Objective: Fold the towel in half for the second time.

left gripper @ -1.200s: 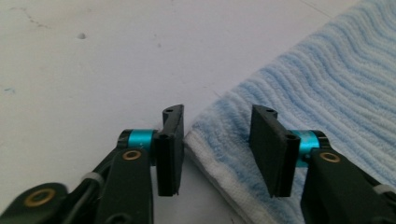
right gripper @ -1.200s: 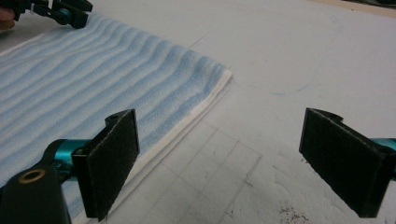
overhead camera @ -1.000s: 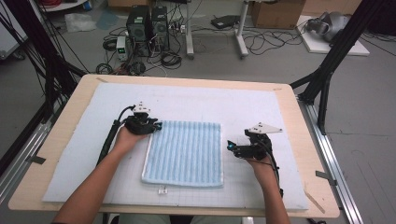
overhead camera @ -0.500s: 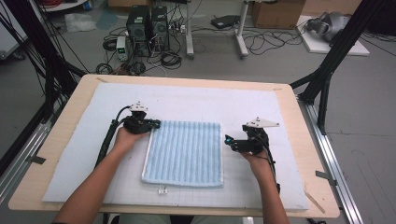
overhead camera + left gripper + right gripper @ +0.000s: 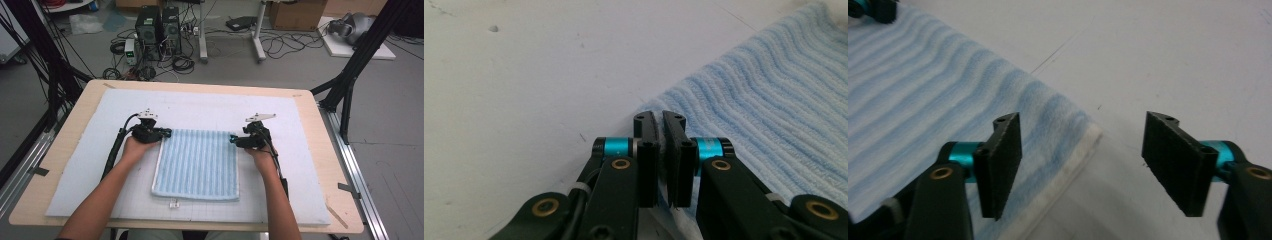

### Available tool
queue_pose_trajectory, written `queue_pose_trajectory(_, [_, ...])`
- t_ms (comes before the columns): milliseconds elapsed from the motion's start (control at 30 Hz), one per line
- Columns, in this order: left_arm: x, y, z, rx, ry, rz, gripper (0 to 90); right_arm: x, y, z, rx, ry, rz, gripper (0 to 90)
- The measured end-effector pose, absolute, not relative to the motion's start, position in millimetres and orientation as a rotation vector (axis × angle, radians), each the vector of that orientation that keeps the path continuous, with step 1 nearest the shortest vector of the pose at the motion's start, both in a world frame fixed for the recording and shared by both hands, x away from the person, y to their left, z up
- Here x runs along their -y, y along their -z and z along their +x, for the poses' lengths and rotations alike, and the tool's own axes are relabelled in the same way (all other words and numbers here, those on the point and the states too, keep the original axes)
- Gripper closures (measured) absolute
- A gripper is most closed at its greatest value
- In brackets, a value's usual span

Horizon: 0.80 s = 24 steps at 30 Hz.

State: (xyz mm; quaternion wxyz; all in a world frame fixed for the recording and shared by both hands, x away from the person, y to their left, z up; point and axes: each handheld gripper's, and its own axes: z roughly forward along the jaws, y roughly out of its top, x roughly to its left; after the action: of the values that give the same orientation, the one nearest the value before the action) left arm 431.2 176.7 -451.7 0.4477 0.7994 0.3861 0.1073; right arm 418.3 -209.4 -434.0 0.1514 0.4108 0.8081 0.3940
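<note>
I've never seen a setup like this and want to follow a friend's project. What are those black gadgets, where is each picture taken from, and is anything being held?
A person sits at a table covered by a white mat and holds a hand-held two-jaw tool in each hand. The high view looks down from above; each of the other two pictures comes from a camera riding on one tool, looking along its jaws.

A light blue ribbed towel lies flat on the mat. The left tool sits at the towel's far left corner; in the left gripper view its jaws are nearly together on that corner's edge. The right tool is at the far right corner; its jaws have just been closing, yet in the right gripper view they stand apart around the corner, not pressing it.
</note>
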Motion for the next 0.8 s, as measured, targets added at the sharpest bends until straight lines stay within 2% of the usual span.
queue_pose_trajectory(200, [-177.1,451.9,431.5,-0.958,-0.260,1.972,84.8,196.6,444.5,429.8,-2.389,-1.075,1.175,57.2])
queue_pose_trajectory(300, [-177.0,451.7,431.1,-0.955,-0.262,1.975,84.9,195.8,443.9,429.8,-2.413,-1.097,1.163,79.1])
queue_pose_trajectory(333, [-176.8,451.7,430.8,-0.957,-0.261,1.970,84.9,194.7,443.4,429.5,-2.414,-1.098,1.157,81.7])
queue_pose_trajectory(467, [-180.0,449.4,432.6,-0.981,-0.243,1.896,85.1,193.7,438.4,432.8,-2.374,-1.071,1.141,84.6])
queue_pose_trajectory(600, [-182.1,440.0,433.3,-0.971,-0.306,1.767,85.3,194.8,427.7,440.1,-2.299,-1.088,1.132,84.7])
queue_pose_trajectory(800, [-188.8,435.3,431.9,-0.933,-0.329,1.768,85.3,194.8,421.4,442.6,-2.247,-1.153,1.119,84.6])
